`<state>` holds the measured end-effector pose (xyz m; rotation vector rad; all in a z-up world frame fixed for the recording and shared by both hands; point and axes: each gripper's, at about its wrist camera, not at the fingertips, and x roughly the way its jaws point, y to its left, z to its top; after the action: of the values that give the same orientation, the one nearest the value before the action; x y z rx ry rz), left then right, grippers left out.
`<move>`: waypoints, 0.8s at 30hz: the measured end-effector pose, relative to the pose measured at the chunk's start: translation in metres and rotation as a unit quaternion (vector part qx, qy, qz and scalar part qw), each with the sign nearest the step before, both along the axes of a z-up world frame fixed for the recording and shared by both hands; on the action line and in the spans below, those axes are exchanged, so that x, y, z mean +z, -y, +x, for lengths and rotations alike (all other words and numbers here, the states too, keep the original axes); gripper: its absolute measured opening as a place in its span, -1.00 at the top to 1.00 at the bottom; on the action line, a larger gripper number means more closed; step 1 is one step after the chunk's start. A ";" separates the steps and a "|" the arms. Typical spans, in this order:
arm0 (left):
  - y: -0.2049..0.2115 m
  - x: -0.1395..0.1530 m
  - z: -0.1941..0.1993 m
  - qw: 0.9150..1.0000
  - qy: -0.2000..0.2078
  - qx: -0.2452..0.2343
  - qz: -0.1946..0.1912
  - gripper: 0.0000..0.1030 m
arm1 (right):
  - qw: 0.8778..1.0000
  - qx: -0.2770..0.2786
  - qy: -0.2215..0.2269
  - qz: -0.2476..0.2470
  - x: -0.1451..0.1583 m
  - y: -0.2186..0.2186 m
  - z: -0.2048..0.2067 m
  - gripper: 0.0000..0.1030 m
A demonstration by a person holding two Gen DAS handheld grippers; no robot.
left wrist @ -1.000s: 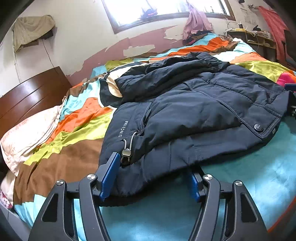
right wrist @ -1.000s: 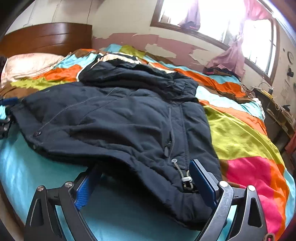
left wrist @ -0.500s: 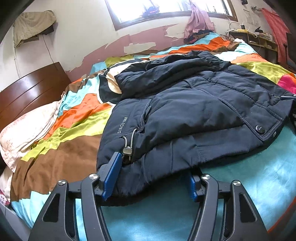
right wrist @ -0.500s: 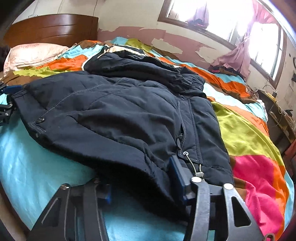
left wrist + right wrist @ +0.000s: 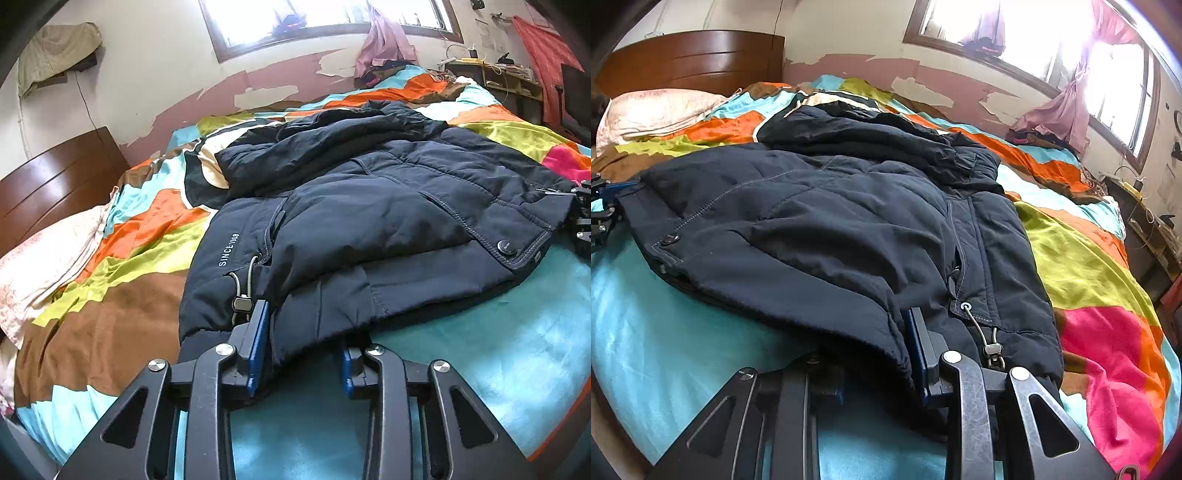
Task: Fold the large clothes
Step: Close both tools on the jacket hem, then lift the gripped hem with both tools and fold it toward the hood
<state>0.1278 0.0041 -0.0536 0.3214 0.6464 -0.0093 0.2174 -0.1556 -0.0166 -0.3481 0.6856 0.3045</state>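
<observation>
Dark navy padded jacket (image 5: 369, 221) lies spread on the bed, over a turquoise sheet (image 5: 480, 350) at the near edge and a multicoloured patchwork quilt (image 5: 140, 240) further back. Hem faces the cameras, the collar end bunched toward the wall.

Left gripper (image 5: 303, 354) sits at one hem corner. Its jaws have just been closing, with the hem fabric bunched between the blue pads; they look clamped on the jacket. A drawcord with toggle (image 5: 242, 302) hangs just beside the left pad, under the white "SINCE 1968" print (image 5: 229, 249).

Right gripper (image 5: 879, 365) is at the opposite hem corner. Its jaws have just been closing too, and fabric drapes over and between them; the right pad presses the cloth, the left pad is mostly hidden under it. Reads as clamped on the jacket. A second drawcord toggle (image 5: 991, 350) hangs just beside the right finger.

Each gripper shows at the far edge of the other's view, at the far hem corner: the right one in the left wrist view, the left one in the right wrist view.

A snap button (image 5: 505, 246) sits on the front flap near the hem. Pale pillow (image 5: 657, 110) lies by the wooden headboard (image 5: 694, 55). Window (image 5: 314, 18) above the peeling wall, pink cloth (image 5: 384, 48) hanging from it.
</observation>
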 end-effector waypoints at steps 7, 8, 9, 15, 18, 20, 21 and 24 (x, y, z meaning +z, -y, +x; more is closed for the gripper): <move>-0.009 0.022 -0.008 0.996 0.065 0.009 -0.062 0.86 | 0.996 0.008 0.039 0.076 0.022 0.010 -0.008 0.80; -0.010 0.026 -0.010 0.995 0.074 0.011 -0.070 0.88 | 0.996 0.010 0.052 0.078 0.026 0.009 -0.012 0.81; -0.012 0.032 -0.012 0.994 0.079 0.014 -0.081 0.89 | 0.995 0.010 0.061 0.080 0.030 0.009 -0.015 0.82; -0.018 0.064 -0.038 0.987 0.078 0.011 -0.142 0.92 | 0.992 0.013 0.083 0.093 0.053 0.016 -0.042 0.84; -0.013 0.078 -0.061 0.986 0.077 0.005 -0.150 0.92 | 0.990 0.012 0.091 0.107 0.066 0.024 -0.061 0.85; -0.008 0.085 -0.078 0.985 0.065 0.004 -0.157 0.92 | 0.988 0.006 0.092 0.127 0.073 0.033 -0.076 0.85; -0.006 0.088 -0.085 0.985 0.059 0.006 -0.159 0.92 | 0.986 0.003 0.091 0.137 0.076 0.037 -0.084 0.85; -0.001 0.096 -0.119 0.984 0.042 0.014 -0.173 0.92 | 0.984 -0.001 0.094 0.151 0.087 0.043 -0.113 0.85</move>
<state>0.0090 0.0047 0.0423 -0.0225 0.5532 -0.0791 0.1042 -0.1987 0.0699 -0.0843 0.4443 0.3636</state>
